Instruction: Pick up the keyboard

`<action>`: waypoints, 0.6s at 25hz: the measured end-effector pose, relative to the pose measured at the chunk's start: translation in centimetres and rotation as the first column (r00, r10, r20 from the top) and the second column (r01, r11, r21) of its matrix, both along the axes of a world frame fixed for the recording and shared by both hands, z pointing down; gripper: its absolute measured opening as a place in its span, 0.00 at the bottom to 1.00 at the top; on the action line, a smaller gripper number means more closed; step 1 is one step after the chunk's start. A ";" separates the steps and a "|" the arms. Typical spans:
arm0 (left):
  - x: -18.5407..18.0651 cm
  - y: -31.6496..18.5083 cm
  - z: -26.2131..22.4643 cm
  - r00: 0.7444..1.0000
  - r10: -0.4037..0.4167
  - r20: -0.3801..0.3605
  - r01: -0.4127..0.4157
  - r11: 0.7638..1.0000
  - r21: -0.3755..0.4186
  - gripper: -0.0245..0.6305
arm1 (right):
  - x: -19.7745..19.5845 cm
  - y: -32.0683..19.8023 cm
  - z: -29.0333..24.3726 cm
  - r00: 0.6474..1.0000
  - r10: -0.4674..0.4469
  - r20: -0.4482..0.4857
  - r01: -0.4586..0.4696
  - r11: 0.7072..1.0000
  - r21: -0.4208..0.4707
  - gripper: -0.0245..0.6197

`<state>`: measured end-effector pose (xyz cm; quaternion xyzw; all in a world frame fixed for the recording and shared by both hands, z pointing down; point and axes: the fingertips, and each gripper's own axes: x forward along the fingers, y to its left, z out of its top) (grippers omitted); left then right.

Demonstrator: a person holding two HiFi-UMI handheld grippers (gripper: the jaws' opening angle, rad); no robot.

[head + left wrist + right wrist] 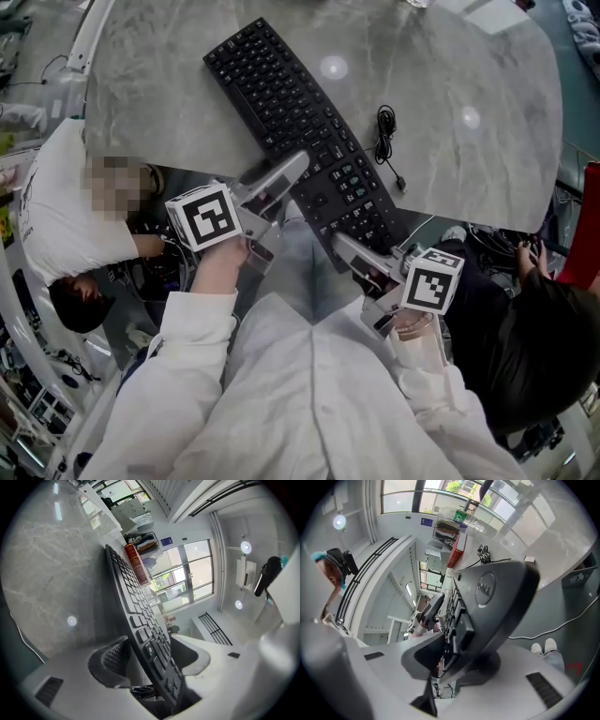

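Note:
A black keyboard (281, 103) lies on a slant across the grey marble table (450, 84), and its near end sticks out past the table's front edge. My left gripper (292, 173) is shut on the keyboard's long left edge. In the left gripper view the keyboard (136, 611) runs edge-on between the two fingers of my left gripper (150, 638). My right gripper (352, 251) is shut on the near short end. The right gripper view shows the keyboard's underside with its logo (497, 588), clamped in my right gripper (454, 653). Whether the far end rests on the table I cannot tell.
A coiled black cable (386, 131) lies on the table just right of the keyboard. A red tube (136, 564) stands at the table's far side. One person in a white shirt (56, 216) sits close on the left, another in dark clothes (525, 328) on the right.

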<state>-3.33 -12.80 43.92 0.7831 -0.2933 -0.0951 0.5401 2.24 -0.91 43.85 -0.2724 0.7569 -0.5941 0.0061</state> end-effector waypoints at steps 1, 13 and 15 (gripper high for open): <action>0.1 -0.1 0.1 1.000 -0.001 -0.010 0.001 1.000 -0.005 0.43 | 0.0 0.0 0.0 1.000 -0.002 -0.001 0.002 1.000 0.000 0.21; 0.1 -0.3 0.1 0.993 0.039 -0.109 -0.046 0.997 -0.064 0.41 | 0.0 0.0 0.2 1.000 -0.025 -0.002 0.025 1.000 0.013 0.21; 0.1 -0.3 0.3 0.995 0.032 -0.093 -0.039 0.997 -0.071 0.38 | 0.0 0.0 0.2 1.000 -0.026 -0.005 0.026 1.000 0.017 0.21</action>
